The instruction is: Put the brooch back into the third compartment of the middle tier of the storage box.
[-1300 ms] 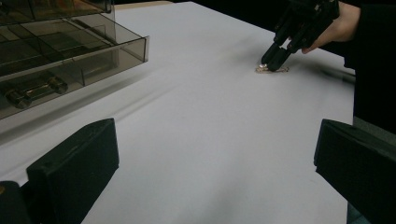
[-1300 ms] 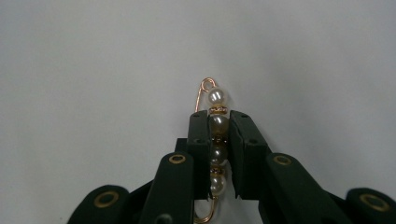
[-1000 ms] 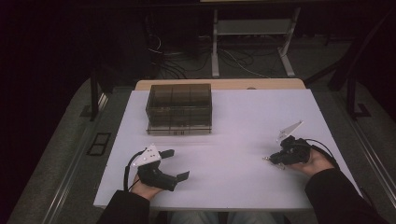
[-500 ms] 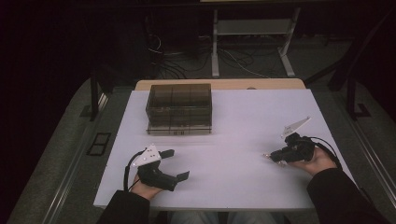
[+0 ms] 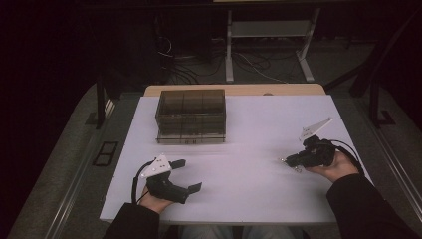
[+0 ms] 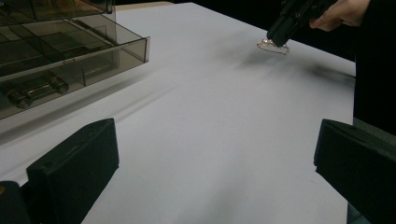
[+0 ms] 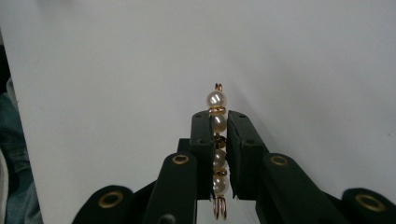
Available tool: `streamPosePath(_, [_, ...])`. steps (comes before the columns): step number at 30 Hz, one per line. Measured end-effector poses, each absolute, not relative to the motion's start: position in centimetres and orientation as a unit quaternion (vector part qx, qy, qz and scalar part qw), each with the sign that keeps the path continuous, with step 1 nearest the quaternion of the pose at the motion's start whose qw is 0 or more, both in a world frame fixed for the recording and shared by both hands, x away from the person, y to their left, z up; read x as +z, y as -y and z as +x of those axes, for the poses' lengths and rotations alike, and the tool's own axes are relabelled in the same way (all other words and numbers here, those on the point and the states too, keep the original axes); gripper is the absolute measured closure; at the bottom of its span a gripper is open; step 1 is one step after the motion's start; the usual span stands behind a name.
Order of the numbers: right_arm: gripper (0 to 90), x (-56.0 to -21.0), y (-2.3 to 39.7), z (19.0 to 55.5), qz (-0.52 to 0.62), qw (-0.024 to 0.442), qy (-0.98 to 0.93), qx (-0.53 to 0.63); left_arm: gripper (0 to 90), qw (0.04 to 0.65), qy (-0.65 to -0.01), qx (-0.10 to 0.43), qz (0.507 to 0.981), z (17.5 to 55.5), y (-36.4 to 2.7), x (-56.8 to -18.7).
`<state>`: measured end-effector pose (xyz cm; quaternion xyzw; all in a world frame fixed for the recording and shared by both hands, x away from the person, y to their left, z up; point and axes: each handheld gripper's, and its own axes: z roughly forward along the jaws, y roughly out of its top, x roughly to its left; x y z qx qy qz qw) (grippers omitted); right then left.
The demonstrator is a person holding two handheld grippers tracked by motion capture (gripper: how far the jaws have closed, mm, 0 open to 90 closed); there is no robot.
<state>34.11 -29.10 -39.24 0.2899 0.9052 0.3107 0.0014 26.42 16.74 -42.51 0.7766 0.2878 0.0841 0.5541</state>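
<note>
On my left, the left tool (image 5: 186,175) rests low near the front edge of the white desk (image 5: 259,124), and I see its two black jaws standing wide apart with only bare desk between them. Behind it, toward the far edge and a little left of centre, sits the smoky clear organiser box (image 5: 191,115), with compartments under its lid; from the left gripper view (image 6: 56,51) one lower drawer stands pulled out a little, and a small dark barbell-shaped piece (image 6: 35,91) lies in the level below it.

Moving right across the open middle of the desk, I come to the right tool (image 5: 289,160), gripped in the right hand (image 5: 338,167) near the desk's right edge and pointing leftward. Its jaws are pressed together on a pearl pin (image 7: 217,140): a row of white pearls with gold spacers on a thin coppery wire. One pearl sticks out past the jaw tips, the others sit pinched between the pads, and a wire loop hangs out behind. In the left gripper view the pin (image 6: 273,45) hangs just above the desk surface, its shadow beneath it.
</note>
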Motion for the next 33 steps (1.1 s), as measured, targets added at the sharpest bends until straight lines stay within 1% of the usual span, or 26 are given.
streamPosePath(7, [80.6, -37.9, 28.3, 34.4, 0.283, 0.007, -0.905, 0.318, 0.0, 0.554, -0.288, 0.084, 0.777, 26.4, -16.7, -42.5])
streamPosePath(33, [80.6, -35.1, 25.9, 35.8, 0.258, 0.018, -0.906, 0.334, 0.0, 0.556, -0.286, 0.084, 0.776, 26.4, -16.8, -42.5])
